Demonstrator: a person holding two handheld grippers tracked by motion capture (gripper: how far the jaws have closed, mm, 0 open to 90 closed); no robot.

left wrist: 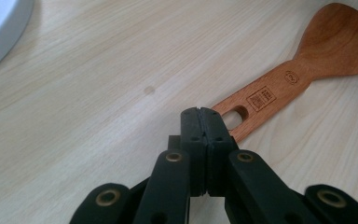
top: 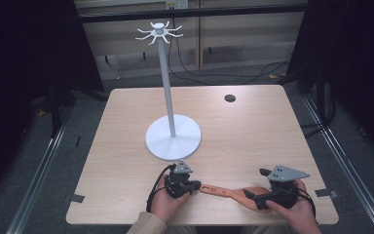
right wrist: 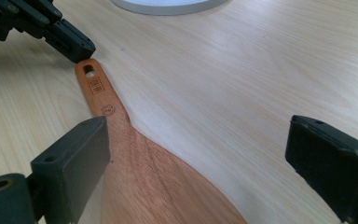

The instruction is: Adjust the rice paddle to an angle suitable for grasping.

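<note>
Left gripper view had the left gripper [left wrist: 200,112] pinched shut at the wooden spatula [left wrist: 303,65]'s hole end; right gripper [right wrist: 198,154] gaped wide over the blade. Light, stiff, bit slick; I'd grab the handle.

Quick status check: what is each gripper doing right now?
Left gripper: shut, empty, tips by the holed handle end of the wooden spatula.
Right gripper: open, jaws wide either side of the spatula blade, not gripping.
</note>
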